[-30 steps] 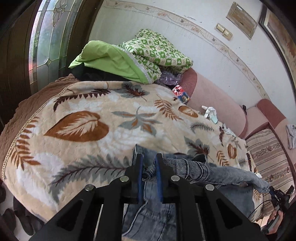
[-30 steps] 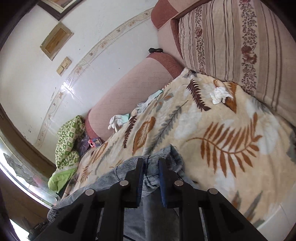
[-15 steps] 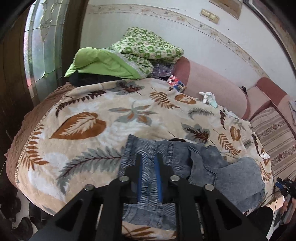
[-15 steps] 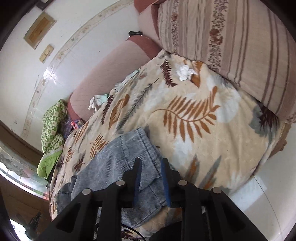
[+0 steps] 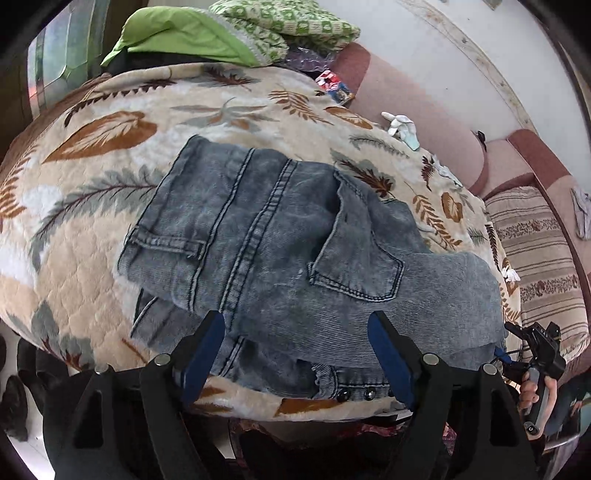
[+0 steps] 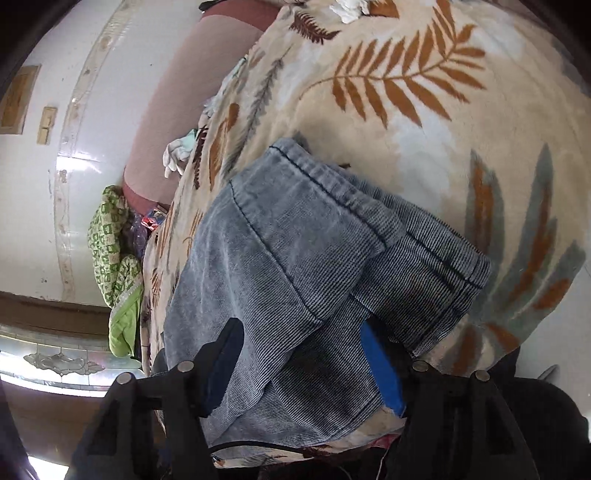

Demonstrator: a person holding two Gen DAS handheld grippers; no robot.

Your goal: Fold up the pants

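Grey-blue denim pants (image 5: 280, 240) lie folded in layers on the leaf-patterned blanket (image 5: 92, 177), back pocket up, waistband with snaps at the near edge. My left gripper (image 5: 295, 354) is open, its blue pads spread over the near edge of the pants, holding nothing. In the right wrist view the pants (image 6: 288, 258) show their hemmed leg ends stacked. My right gripper (image 6: 303, 365) is open, its fingers astride the near denim edge. The right gripper also shows at the far right of the left wrist view (image 5: 535, 354), held in a hand.
Green bedding (image 5: 229, 33) is piled at the bed's far end. A pink padded headboard (image 5: 424, 110) runs along the white wall. A white glove (image 5: 402, 125) and a red packet (image 5: 336, 86) lie near it. A striped cushion (image 5: 535, 251) is at right.
Both grippers held the denim shut one second ago. They have let go, opened wide and pulled back to the near edge; the pants now lie folded flat on the blanket.
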